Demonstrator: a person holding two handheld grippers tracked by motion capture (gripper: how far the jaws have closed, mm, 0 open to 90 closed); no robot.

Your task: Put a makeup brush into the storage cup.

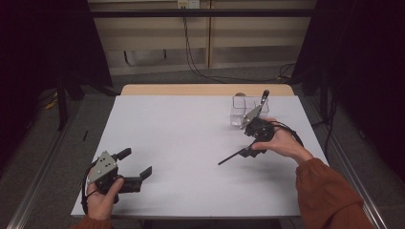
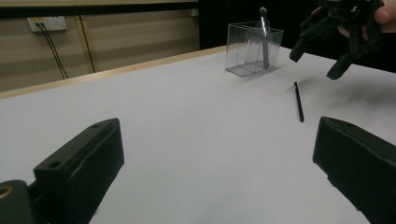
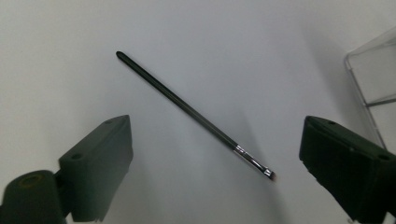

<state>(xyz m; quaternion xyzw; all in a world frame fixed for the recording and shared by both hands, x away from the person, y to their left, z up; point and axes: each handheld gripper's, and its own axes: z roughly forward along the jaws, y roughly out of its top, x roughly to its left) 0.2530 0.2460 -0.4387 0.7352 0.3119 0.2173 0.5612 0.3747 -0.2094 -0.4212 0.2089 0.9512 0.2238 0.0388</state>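
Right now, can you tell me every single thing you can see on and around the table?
Table: one, white top with a wooden far edge, middle of the room.
Clear box: one, see-through plastic, far right part of the table.
Brush in the box: one, dark handle, standing upright inside it.
Thin brush: one, black with a silver band, lying flat on the table below the right gripper.
Wall socket: one, white, on the far wall, with black cables.
Left gripper: one, black, near left corner, jaws open, nothing between them.
Right gripper: one, black, above the thin brush, jaws open.
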